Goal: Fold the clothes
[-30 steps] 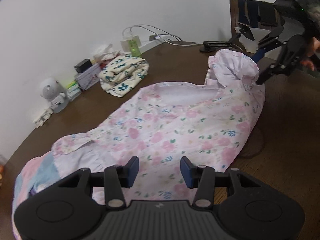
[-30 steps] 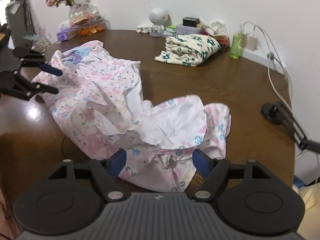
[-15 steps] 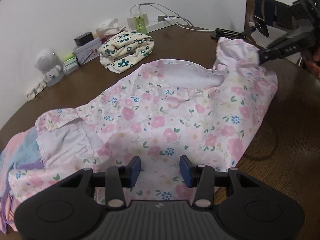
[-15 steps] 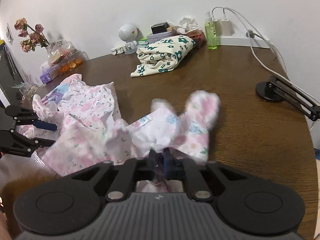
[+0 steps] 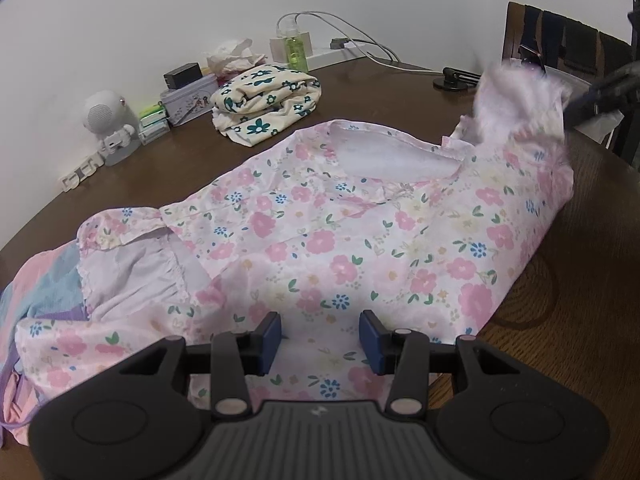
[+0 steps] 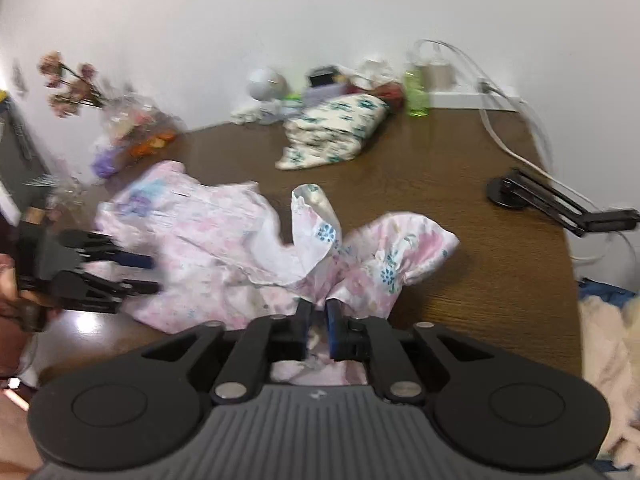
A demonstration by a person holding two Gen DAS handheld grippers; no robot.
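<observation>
1. While it lay spread across the brown bench [image 5: 568, 360], the pink floral garment [image 5: 360, 240] had its neckline facing the wall & one end lifted off the wood at the far right in the left wrist view.
2. That raised end, a bunched sleeve [image 6: 384, 252], stood up in two lobes just ahead of the right claw [image 6: 318, 322]; cloth sat between the blue pads [image 6: 331, 330], jaws nearly together but opening, fabric still pinched betw. them.
3. Left claw [image 5: 320, 338] hovered over the near hem, jaws spread partway, nothing gripped; floral cloth showed in the gap below.
4. In the right wrist view, the left claw [image 6: 132, 276] appeared at the garment's far side, part of a hand [image 6: 8, 280] behind it; blurred.
5. A pastel striped cloth [image 5: 44, 284] peeked from under the garment's left end.
6. Well apart, near the wall: a folded cream cloth w/ teal flowers [image 5: 266, 102], a green bottle [image 5: 296, 50], a tin box [image 5: 188, 98], a small white figure [image 5: 108, 120].
7. White cables [image 5: 360, 42] ran along the wall; a black stand [image 6: 560, 204] lay on the bench's right part.
</observation>
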